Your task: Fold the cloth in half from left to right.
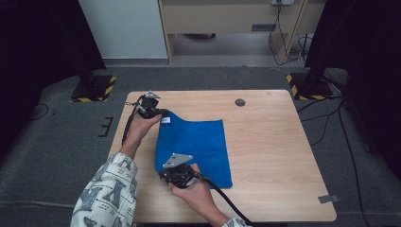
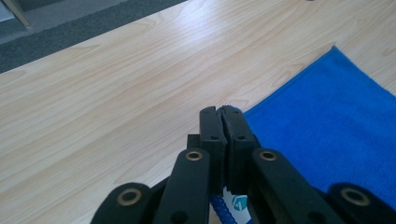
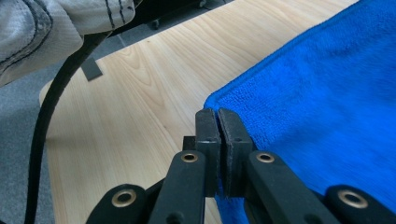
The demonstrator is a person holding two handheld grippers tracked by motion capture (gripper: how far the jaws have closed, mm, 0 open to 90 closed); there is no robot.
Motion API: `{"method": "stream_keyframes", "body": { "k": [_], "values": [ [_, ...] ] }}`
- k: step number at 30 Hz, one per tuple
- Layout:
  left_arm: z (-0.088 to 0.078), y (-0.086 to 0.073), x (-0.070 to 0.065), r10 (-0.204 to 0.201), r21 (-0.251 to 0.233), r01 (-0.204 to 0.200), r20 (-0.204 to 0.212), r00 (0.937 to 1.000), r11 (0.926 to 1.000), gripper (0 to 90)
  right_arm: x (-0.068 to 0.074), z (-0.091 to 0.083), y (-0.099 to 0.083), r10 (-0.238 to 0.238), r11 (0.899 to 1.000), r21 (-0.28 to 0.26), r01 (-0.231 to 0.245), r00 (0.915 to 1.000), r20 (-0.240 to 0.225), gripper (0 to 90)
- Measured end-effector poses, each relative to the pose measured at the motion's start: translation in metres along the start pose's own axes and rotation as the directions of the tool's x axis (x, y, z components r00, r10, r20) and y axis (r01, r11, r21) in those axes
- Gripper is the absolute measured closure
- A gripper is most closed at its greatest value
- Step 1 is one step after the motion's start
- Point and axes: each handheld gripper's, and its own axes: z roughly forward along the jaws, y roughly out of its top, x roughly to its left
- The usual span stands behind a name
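Grey carpet (image 1: pixel 56 142), pale wooden desk (image 1: pixel 227 19)

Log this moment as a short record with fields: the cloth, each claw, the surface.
cloth: blue cloth, lying flat, white tag at its far left corner
left claw: left claw shut on the cloth's far left corner
right claw: right claw shut on the cloth's near left corner
surface: wooden table, round hole near its far edge

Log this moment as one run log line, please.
left gripper: shut on blue cloth far-left corner | right gripper: shut on near-left corner | cloth flat on table
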Motion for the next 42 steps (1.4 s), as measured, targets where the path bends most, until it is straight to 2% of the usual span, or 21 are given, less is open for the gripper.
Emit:
{"method": "stream_keyframes", "body": {
  "k": [4, 14, 16, 23, 31, 42],
  "values": [
    [0.008, 0.007, -0.012, -0.004, -0.013, 0.004, 0.007, 1.0, 0.9999, 88.2, -0.008, -0.015, -0.004, 0.005, 1.0, -0.003, -0.005, 0.9999, 0.011, 87.9],
    [0.029, 0.03, -0.042, 0.031, -0.016, -0.031, 0.021, 0.9993, 0.9994, 88.2, -0.026, -0.048, -0.015, 0.001, 1.0, -0.006, 0.0, 0.9986, 0.054, 87.9],
    [0.034, 0.033, -0.048, 0.02, -0.025, -0.02, 0.03, 0.9993, 0.9995, 88.2, -0.03, -0.053, -0.017, 0.004, 1.0, -0.006, -0.004, 0.9981, 0.061, 87.9],
    [0.055, 0.04, -0.066, 0.04, 0.004, -0.04, 0.043, 0.9983, 0.9992, 88.2, -0.041, -0.071, -0.026, 0.005, 1.0, 0.002, -0.005, 0.996, 0.089, 87.9],
    [0.076, 0.044, -0.079, 0.047, 0.036, -0.049, 0.049, 0.9977, 0.9982, 88.1, -0.053, -0.085, -0.042, 0.017, 1.0, 0.019, -0.02, 0.9922, 0.123, 87.6],
    [0.097, 0.046, -0.098, 0.063, 0.068, -0.068, 0.072, 0.9954, 0.9954, 88.0, -0.068, -0.09, -0.065, 0.054, 0.997, 0.043, -0.062, 0.9848, 0.165, 86.9]
  ]
}}
